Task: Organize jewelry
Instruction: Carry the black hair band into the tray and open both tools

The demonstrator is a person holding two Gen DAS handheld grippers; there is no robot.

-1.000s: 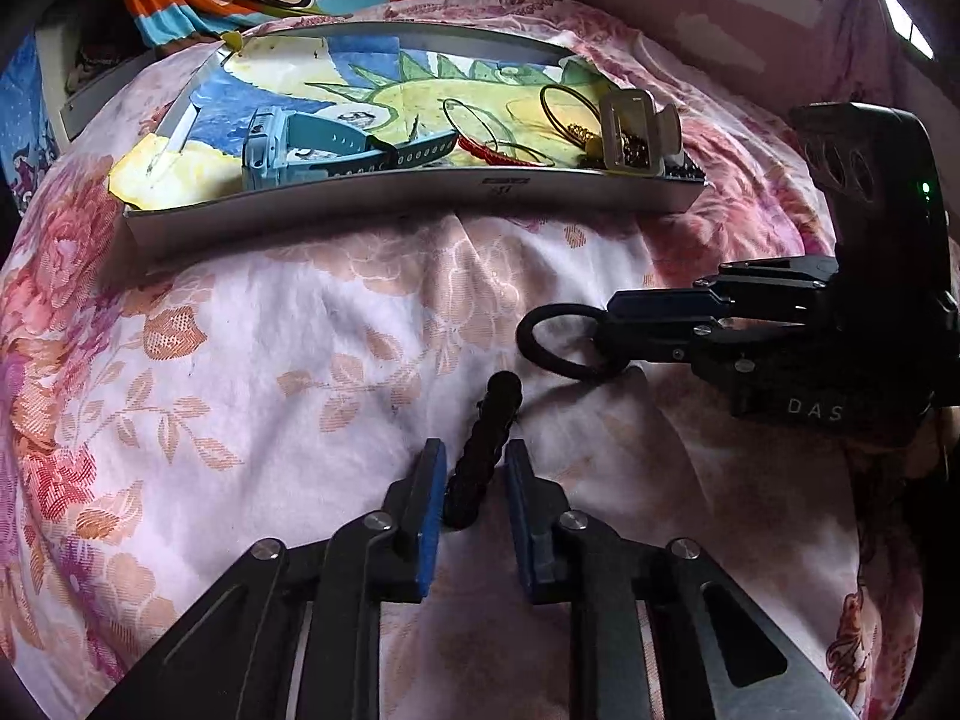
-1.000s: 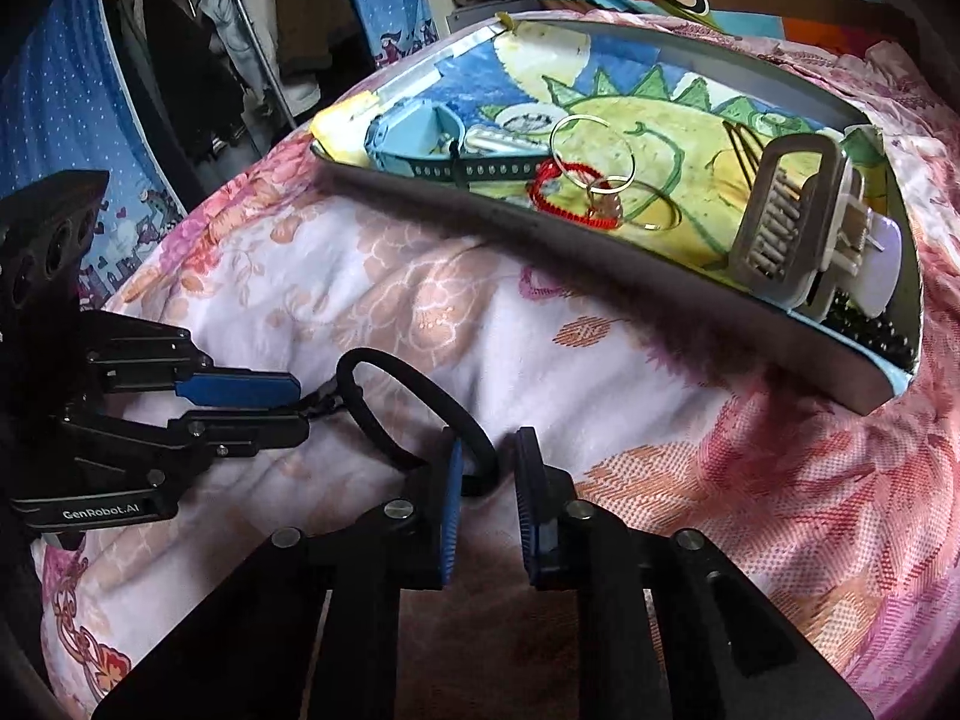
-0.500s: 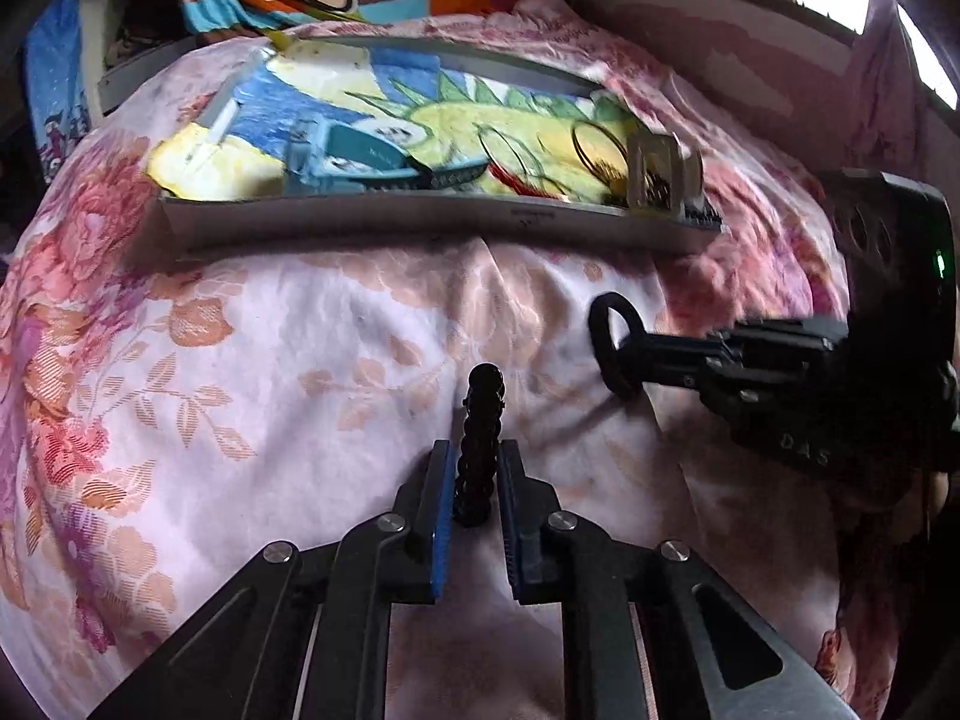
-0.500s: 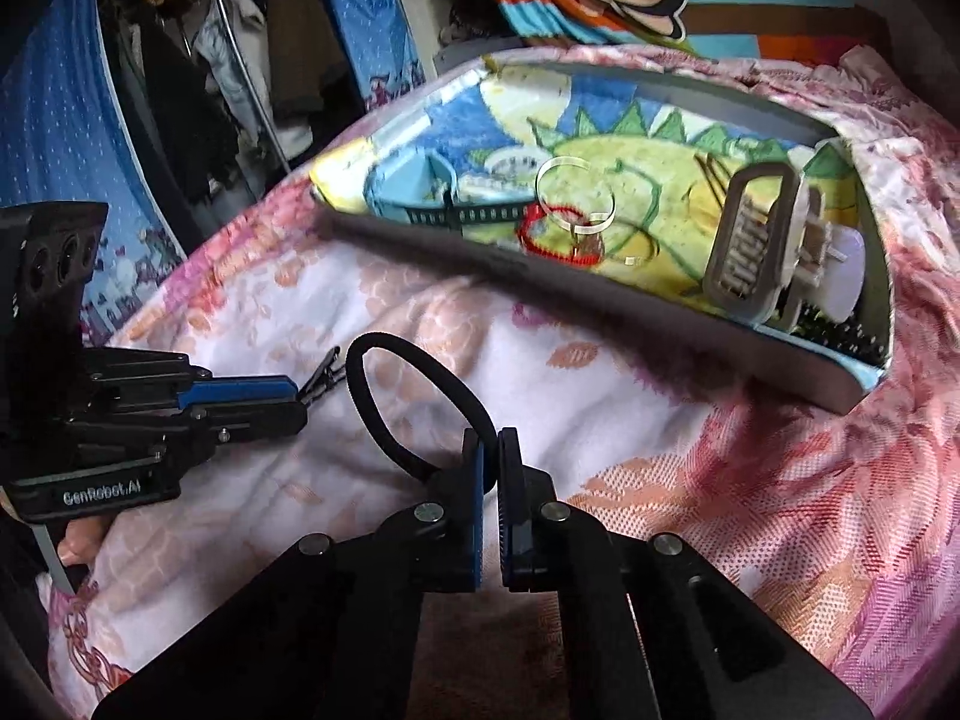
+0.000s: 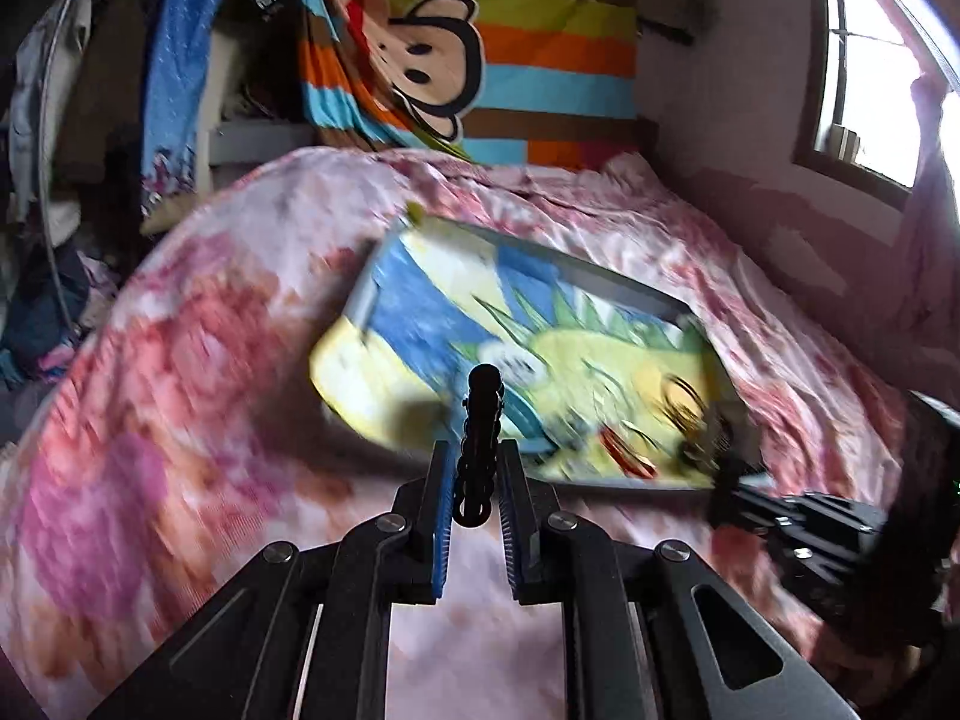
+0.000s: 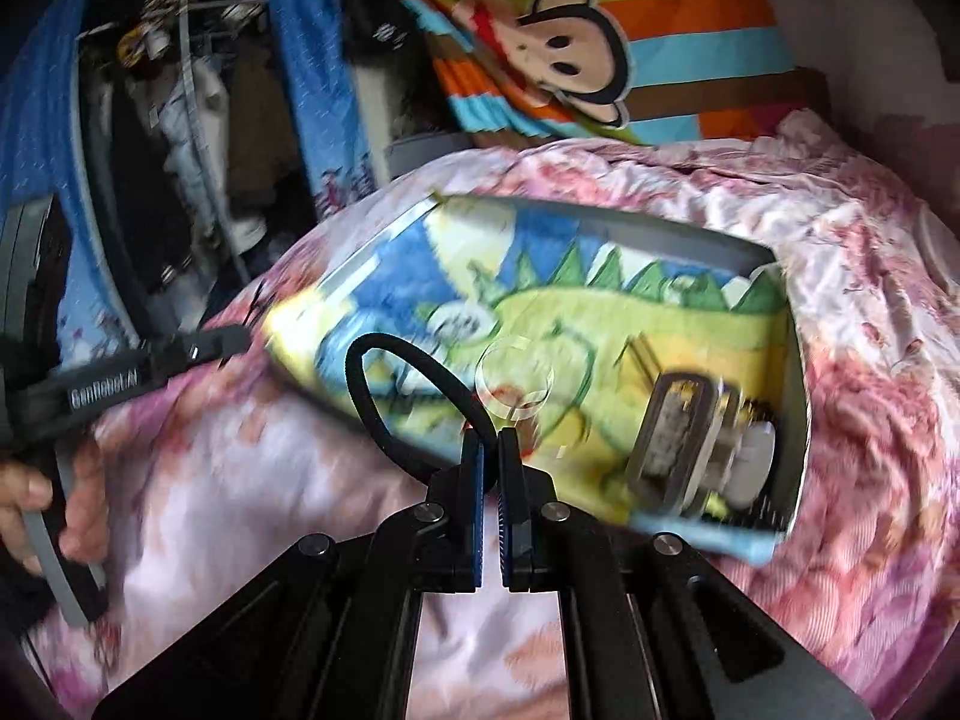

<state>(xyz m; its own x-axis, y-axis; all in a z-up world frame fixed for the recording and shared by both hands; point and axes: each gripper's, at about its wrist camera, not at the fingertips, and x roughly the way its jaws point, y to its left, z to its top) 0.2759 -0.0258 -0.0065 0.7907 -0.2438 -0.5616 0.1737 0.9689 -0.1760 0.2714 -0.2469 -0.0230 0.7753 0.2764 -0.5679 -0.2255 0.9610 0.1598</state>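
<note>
Carrying both items to the shallow grey tray lined with a blue, green and yellow cartoon picture (image 6: pixel 600 324) is the step in hand, judging by the task, and doing it well means keeping each grip firm until the piece is over a bare patch of the lining. The tray lies on the pink floral bedspread (image 5: pixel 210 360), so it may tip on the soft bedding; a gentle set-down would be wise. It already holds a clear ring, a blurred red loop and a metal-framed clip-like piece at its right end, so the clear left part looks the best landing spot.

The left tongs (image 5: pixel 474 480) are nearly closed, pinching a black ridged, comb-like hair clip (image 5: pixel 480 420) that stands up between the blue pads, in the air above the tray's near edge. The right tongs (image 6: pixel 489 480) are fully closed on a thin black elastic hair loop (image 6: pixel 384 396), which arcs out to the left over the tray.

Readable writing: "GenRobot.AI" on the left tool's side in the right wrist view.
</note>
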